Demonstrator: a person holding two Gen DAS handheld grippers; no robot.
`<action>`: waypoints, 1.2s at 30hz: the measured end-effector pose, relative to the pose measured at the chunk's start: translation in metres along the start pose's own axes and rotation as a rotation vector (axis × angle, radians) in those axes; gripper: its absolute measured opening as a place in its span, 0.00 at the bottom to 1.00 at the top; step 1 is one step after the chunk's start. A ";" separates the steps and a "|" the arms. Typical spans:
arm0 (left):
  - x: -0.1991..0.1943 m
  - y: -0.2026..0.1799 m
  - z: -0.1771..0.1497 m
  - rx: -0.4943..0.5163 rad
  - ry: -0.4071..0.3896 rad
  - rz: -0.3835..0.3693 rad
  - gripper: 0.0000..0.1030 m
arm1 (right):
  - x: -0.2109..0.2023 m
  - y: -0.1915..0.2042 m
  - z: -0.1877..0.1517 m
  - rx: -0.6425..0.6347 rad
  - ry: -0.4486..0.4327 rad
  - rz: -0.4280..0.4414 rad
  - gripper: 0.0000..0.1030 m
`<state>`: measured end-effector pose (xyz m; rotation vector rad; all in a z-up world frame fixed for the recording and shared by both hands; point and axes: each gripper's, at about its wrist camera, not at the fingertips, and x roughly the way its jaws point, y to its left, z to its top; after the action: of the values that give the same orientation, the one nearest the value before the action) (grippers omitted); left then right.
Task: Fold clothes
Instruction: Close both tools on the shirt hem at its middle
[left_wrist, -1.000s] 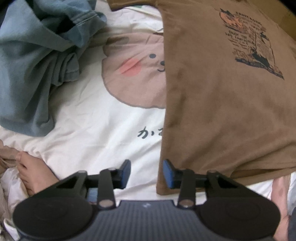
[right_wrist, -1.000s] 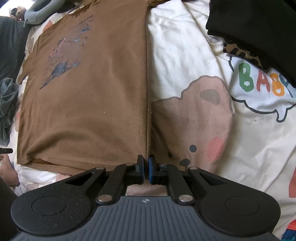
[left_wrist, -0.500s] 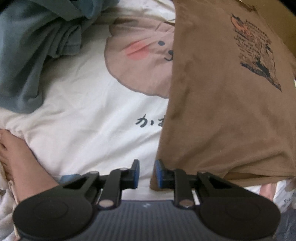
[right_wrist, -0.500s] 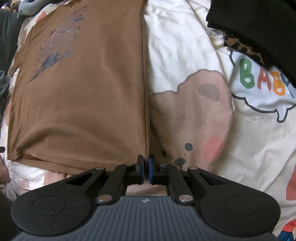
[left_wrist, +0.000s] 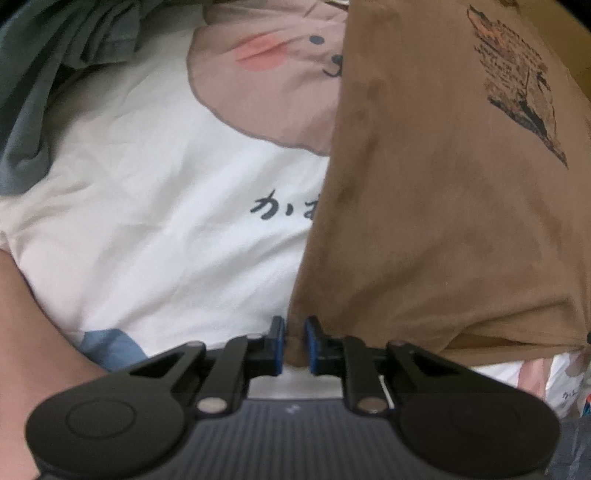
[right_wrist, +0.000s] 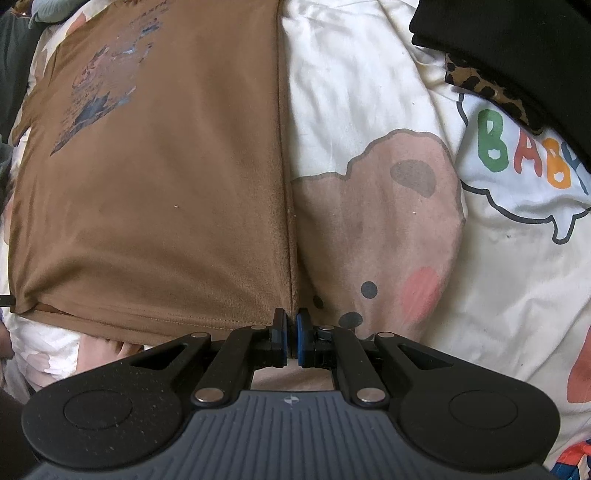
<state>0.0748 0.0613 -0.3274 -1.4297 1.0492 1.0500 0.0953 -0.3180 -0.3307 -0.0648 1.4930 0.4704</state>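
Across the bed lies a cream sheet printed with pink bear faces, coloured letters reading "BAB" and dark Japanese characters. On it the brown shirt is spread flat, its chest print carrying small lines of text too blurred to read. Grey-blue clothes are heaped at the sheet's far left, and a black garment over leopard-print cloth sits at the right. The right gripper is pinched tight on the shirt's hem corner. The left gripper is nearly closed, the opposite hem corner between its fingers.
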 end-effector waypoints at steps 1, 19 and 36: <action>0.001 -0.001 -0.001 0.001 0.001 0.003 0.13 | 0.000 0.000 0.000 0.003 0.000 0.001 0.03; 0.003 -0.019 -0.003 -0.009 -0.030 0.056 0.07 | 0.018 -0.019 -0.014 0.087 -0.038 0.124 0.21; -0.006 -0.025 0.001 0.040 -0.009 0.069 0.16 | 0.012 -0.017 0.001 -0.026 0.004 0.096 0.02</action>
<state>0.0973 0.0645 -0.3164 -1.3638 1.1137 1.0786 0.1017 -0.3298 -0.3465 -0.0145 1.4984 0.5677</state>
